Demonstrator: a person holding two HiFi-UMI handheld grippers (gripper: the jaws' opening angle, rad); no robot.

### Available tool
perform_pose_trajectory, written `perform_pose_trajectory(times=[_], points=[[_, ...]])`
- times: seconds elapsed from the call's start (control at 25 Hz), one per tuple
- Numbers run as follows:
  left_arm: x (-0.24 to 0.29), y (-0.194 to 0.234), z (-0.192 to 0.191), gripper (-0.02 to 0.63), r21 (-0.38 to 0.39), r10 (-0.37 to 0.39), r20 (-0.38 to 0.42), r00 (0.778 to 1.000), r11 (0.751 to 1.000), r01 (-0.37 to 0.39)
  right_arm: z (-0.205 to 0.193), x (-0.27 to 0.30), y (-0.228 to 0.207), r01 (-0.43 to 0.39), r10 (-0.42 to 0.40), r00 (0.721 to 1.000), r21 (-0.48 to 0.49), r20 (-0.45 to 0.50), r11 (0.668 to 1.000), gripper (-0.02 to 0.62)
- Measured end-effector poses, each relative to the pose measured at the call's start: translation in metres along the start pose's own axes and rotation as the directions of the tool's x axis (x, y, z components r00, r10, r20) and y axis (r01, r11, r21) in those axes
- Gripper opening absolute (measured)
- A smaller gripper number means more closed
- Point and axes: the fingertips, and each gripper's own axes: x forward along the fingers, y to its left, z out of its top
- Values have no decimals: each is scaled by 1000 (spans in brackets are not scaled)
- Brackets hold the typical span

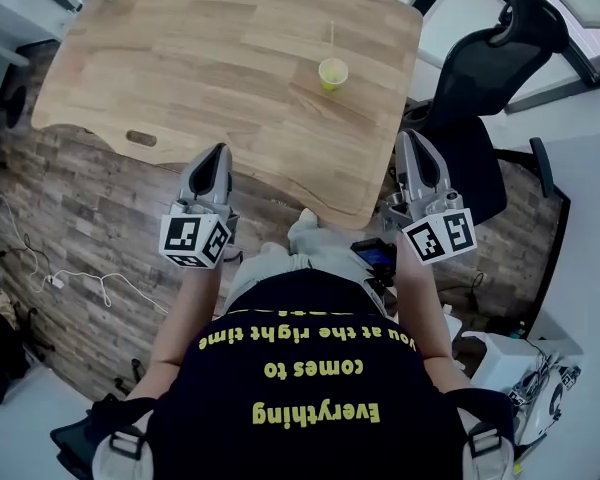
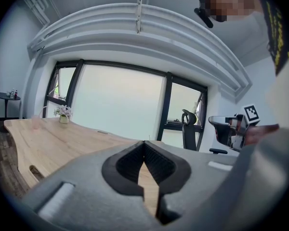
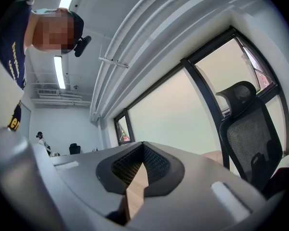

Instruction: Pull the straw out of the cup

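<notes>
Left gripper and right gripper are held about level at the table's near edge, jaws pressed together, nothing pinched. Cup is placed right of the table's centre, well apart from both; straw is stood roughly upright in it.

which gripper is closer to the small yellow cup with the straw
Right. The right gripper hangs below-right of the small yellow cup in the head view; the left gripper is farther, below-left.

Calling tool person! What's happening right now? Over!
Left tool shut, empty. Right tool shut, empty. Straw in cup on table, untouched. No blocker seen.
</notes>
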Motion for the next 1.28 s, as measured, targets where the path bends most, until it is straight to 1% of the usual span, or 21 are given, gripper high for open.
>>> perform_pose_trajectory(times=[0.32,0.68,1.08,1.28], points=[[28,-7,1,0,-6,50,3,999,999,-50,-3,19,-36,-32,33,999,30,-14,999,6],[43,-14,4,0,-2,76,11,997,997,-76,-1,33,-50,-74,74,997,46,-10,996,6],[47,-18,4,0,7,82,4,997,997,-82,-2,29,-64,-55,55,998,59,-3,997,6],[55,-18,0,0,2,63,-10,998,998,-63,-3,28,-69,-36,36,999,66,-5,997,6]])
